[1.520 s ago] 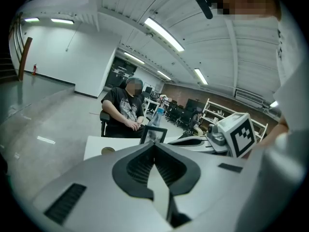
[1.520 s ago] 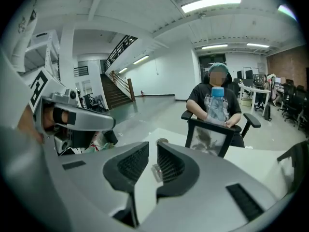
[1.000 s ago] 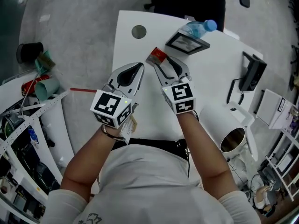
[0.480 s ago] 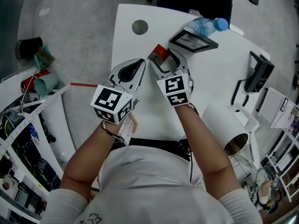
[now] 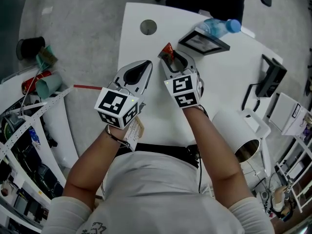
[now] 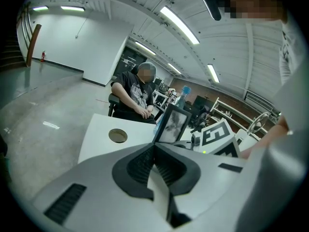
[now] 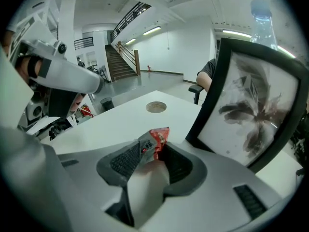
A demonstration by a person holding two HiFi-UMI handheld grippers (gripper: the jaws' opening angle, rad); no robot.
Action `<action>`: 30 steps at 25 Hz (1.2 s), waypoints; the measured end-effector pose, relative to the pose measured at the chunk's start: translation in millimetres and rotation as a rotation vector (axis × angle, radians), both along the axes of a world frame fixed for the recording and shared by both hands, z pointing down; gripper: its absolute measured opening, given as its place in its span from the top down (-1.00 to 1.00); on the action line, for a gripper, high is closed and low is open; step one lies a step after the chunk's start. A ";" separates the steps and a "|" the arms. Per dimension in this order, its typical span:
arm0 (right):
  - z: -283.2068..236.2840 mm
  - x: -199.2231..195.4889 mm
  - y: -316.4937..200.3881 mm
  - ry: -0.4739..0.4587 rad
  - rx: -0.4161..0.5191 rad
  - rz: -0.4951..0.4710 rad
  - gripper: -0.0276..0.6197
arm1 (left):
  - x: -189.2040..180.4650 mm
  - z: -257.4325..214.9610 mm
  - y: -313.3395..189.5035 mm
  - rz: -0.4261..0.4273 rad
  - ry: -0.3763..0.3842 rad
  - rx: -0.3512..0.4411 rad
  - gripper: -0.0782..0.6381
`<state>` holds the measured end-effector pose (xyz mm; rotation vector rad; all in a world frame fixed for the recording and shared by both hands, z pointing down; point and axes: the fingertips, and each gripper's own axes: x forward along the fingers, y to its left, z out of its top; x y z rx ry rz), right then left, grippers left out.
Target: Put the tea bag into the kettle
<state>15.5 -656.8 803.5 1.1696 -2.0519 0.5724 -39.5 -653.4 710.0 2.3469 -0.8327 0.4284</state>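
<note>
- Right gripper (image 5: 173,60): jaws are set narrow and have just been closing; a tea bag is pinched between the ribbed pads, as is seen in the right gripper view (image 7: 152,148).
- Tea bag (image 5: 167,51): a red and silver sachet, creased, with its upper end standing clear of the jaw tips (image 7: 155,138). Small print is borne on the wrapper; it cannot be read. It is held above the table, just beside the near corner of the picture frame and well apart from the kettle.
- Left gripper (image 5: 145,66): jaws are brought together with nothing between them, as is shown in the left gripper view (image 6: 155,151). It is held beside the right gripper, to its left.
- Marker cubes (image 5: 117,108): one is carried on each gripper; only black-and-white square patterns are shown, no lettering.
- Kettle (image 5: 231,126): white, with a dark open mouth; it is placed at the table's right side, near the person's right forearm.
- Table (image 5: 139,48): white, with a round cable hole (image 5: 148,27) near its far left corner.
- Picture frame (image 5: 204,42): black-edged, an ink-wash print is shown in it (image 7: 256,105); no caption is legible.
- Water bottle (image 5: 219,27): clear, blue-capped, lying behind the frame; its label cannot be read.
- Paper tag (image 5: 134,130): hung at the left wrist; its print is too small to read.
</note>
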 end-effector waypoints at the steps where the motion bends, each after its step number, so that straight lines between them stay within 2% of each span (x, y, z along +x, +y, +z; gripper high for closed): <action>1: 0.0 1.2 -1.9 -0.003 -0.003 0.005 0.45 | -1.8 -0.1 0.4 -0.003 0.000 -0.002 0.76; 3: 0.1 3.9 -4.6 -0.017 -0.017 0.016 0.66 | -5.5 -0.8 1.3 -0.010 0.001 -0.004 0.76; 6: -1.1 6.6 -0.4 -0.035 -0.043 0.026 0.74 | -9.1 -5.8 4.6 -0.014 -0.001 0.003 0.76; 15: -47.7 -10.1 29.3 -0.069 -0.006 0.051 0.75 | -26.3 -44.8 18.2 -0.011 0.000 0.057 0.76; 20: -84.7 -18.5 44.4 -0.046 0.059 0.057 0.75 | -38.1 -79.9 33.1 0.017 0.021 0.112 0.76; 30: -181.5 -21.3 98.8 -0.091 0.196 0.208 0.75 | -51.6 -152.2 89.0 0.090 0.092 0.205 0.76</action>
